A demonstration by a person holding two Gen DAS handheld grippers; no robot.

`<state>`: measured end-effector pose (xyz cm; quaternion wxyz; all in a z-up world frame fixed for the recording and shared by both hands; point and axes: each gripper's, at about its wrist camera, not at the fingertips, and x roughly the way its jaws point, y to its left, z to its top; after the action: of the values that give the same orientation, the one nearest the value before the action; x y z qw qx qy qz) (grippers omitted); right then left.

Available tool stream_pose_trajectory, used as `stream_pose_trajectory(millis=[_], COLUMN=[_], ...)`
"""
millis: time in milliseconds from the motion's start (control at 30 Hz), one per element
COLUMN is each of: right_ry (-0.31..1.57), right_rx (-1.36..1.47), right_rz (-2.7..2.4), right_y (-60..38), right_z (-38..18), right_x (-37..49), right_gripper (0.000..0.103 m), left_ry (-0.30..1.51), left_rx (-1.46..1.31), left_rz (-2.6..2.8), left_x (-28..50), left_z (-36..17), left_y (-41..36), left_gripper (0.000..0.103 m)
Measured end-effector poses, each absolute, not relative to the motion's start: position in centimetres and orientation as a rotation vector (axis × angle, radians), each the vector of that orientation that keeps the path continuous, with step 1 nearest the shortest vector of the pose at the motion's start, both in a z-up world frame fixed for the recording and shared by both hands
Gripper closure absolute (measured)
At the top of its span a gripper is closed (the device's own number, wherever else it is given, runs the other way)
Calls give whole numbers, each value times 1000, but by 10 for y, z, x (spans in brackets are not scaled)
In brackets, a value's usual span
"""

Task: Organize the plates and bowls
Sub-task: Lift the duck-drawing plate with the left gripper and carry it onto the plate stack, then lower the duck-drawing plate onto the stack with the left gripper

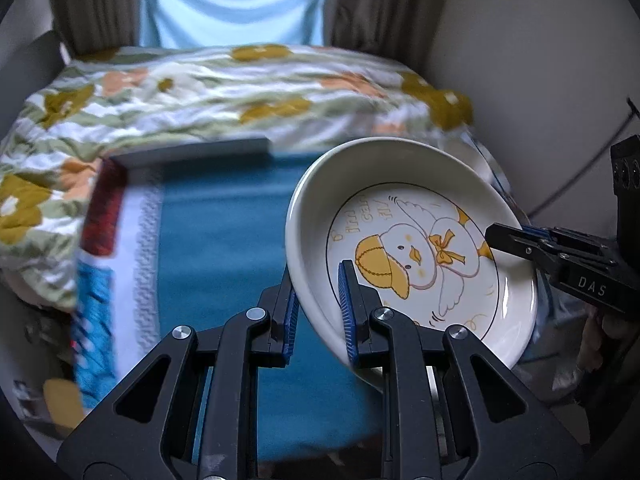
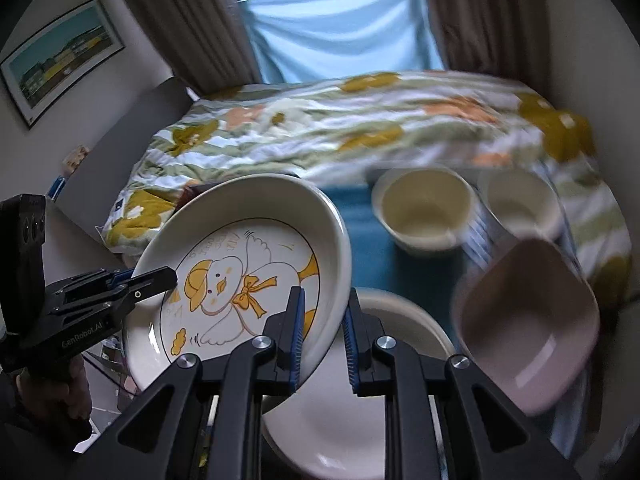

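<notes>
I hold a white duck plate (image 1: 412, 248) up in the air, tilted, with both my grippers. My left gripper (image 1: 320, 304) pinches one edge of the plate, with one blue finger (image 1: 347, 312) on the picture side and the other behind the rim. My right gripper (image 2: 323, 332) pinches the other edge the same way, so both sets of fingers are clamped on the plate. The plate has a yellow duck with a hat and a bow painted on it.

Under the plate, close to me, a plain white plate (image 2: 352, 420) lies flat on the blue cloth (image 2: 400, 272). Farther back on the cloth stand two cream bowls (image 2: 424, 208), side by side. A pink square bowl (image 2: 528, 320) is on my right, looking blurry. Behind it all is a bed with a flowery blanket (image 2: 360, 128).
</notes>
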<state>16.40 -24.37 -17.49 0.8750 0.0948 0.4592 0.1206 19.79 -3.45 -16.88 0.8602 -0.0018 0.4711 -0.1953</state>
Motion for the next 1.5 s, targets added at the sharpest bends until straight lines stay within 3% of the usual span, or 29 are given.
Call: stream_pose_trajectory(millis=[433, 867, 1500], right_ry=[1056, 1056, 1067], right_rx=[267, 272, 235], right_rz=[158, 152, 162], right_y=[-310, -318, -313], right_z=[-239, -252, -256], right_x=[94, 96, 110], right_gripper=[86, 86, 86], left_ry=[1162, 1169, 1088], left_rx=[-7, 39, 375], left_rz=[-456, -421, -330], left_x=[136, 167, 168], left_z=[-249, -269, -270], left_y=[-96, -110, -137], left_gripper=[86, 84, 85])
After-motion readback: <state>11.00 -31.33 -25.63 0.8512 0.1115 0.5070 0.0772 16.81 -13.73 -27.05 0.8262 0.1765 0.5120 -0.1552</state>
